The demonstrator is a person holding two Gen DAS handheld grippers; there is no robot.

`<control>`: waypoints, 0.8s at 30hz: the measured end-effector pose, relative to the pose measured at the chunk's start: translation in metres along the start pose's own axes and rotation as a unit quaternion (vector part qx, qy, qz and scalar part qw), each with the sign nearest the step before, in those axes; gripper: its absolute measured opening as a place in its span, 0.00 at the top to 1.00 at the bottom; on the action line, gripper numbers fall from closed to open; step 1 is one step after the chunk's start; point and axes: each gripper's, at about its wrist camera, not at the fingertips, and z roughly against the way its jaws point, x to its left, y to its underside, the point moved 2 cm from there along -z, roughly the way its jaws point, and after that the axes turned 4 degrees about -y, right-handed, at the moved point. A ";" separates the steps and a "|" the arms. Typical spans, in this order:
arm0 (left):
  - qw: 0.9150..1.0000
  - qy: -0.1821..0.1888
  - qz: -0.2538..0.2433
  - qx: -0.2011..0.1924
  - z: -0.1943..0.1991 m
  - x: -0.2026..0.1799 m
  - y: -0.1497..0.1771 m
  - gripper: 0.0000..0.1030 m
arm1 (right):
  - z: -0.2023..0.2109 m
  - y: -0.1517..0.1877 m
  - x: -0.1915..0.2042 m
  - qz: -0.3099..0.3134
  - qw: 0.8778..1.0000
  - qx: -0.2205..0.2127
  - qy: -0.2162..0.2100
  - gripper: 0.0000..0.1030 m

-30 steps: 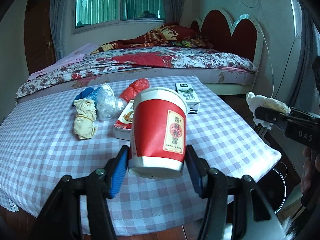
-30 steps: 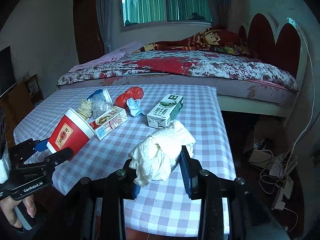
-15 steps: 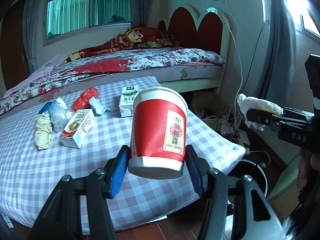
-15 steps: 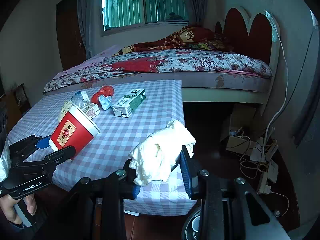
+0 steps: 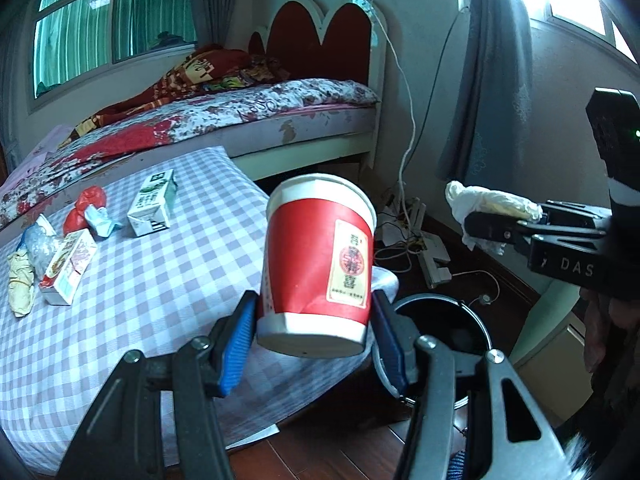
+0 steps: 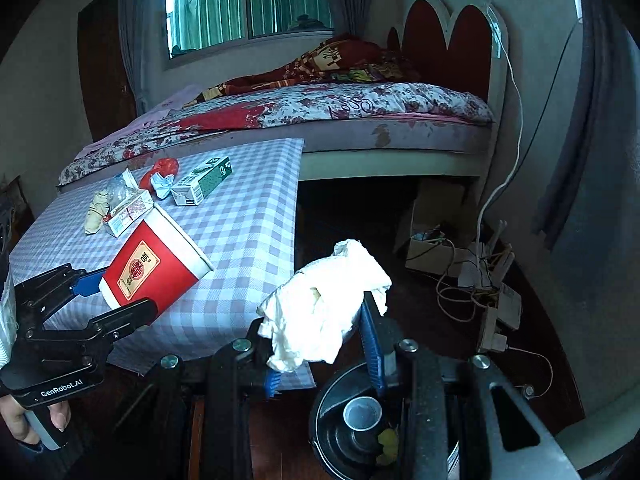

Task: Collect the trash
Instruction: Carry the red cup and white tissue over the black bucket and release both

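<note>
Left hand-held gripper (image 5: pixel 314 330) clamps cup (image 5: pixel 318 256) low, near base; light, thin-walled, crushes easily. Right hand-held gripper (image 6: pixel 318 342) pinches tissue wad (image 6: pixel 326 304): soft, weightless. Bin (image 6: pixel 340 424) at 6 o'clock.

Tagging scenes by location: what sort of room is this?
A bedroom in a home, most likely. A made bed with a floral quilt and a red scalloped headboard fills the back, under a curtained window. A checked-cloth table stands at its foot, with a black trash bin on the wooden floor.
</note>
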 end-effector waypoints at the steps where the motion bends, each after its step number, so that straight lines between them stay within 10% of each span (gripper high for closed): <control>1: 1.000 0.006 -0.004 0.002 -0.001 -0.006 0.001 0.45 | 0.002 0.003 -0.005 -0.002 1.000 0.002 0.003 0.65; 24: 0.989 0.108 -0.062 0.079 -0.050 -0.101 0.032 0.45 | -0.003 0.084 -0.087 -0.045 0.994 0.087 0.042 0.65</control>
